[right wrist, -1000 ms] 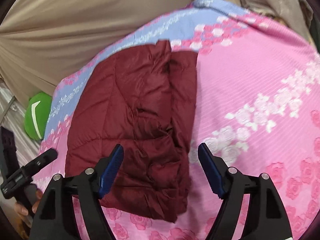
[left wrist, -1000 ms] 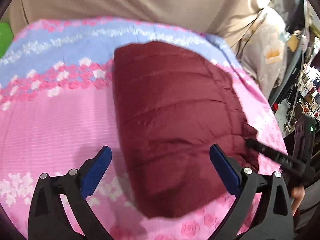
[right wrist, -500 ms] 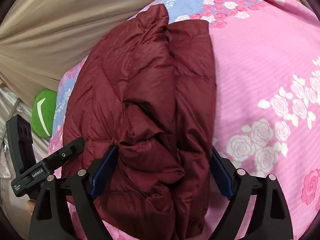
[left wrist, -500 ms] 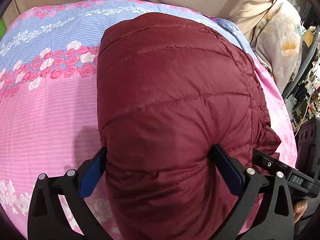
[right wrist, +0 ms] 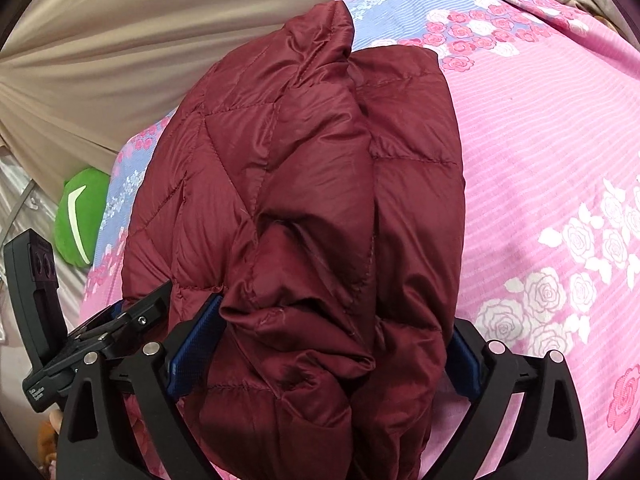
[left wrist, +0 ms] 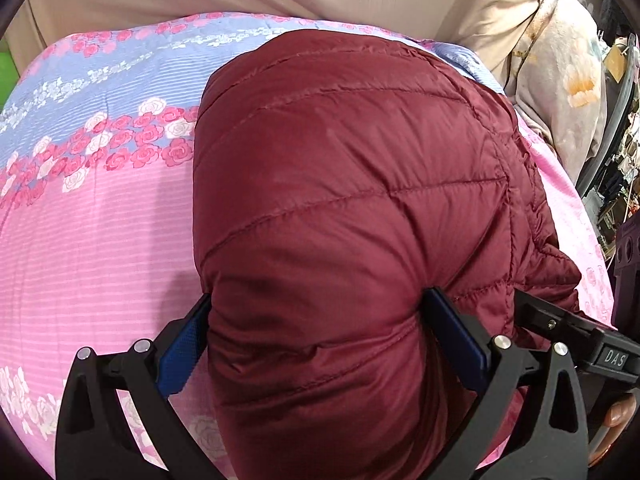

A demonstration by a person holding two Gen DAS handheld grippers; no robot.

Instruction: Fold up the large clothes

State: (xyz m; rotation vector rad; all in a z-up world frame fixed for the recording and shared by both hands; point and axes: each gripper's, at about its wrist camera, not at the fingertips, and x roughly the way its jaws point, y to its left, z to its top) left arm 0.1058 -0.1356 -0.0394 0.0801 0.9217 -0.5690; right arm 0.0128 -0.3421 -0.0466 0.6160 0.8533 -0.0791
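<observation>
— Looking under your grippers: what's there?
— A pink and blue rose bedspread (left wrist: 92, 216), beige curtain (right wrist: 120, 40) behind. Your maroon quilted jacket (left wrist: 340, 200) lies bunched on it, between your spread left gripper (left wrist: 320, 344) and your opening right gripper (right wrist: 332, 344).

You can read "DAS" on the right gripper (left wrist: 614, 358); the left gripper's (right wrist: 38, 394) label is too small.

Black jaws, blue pads (left wrist: 180, 354), silver screws.
</observation>
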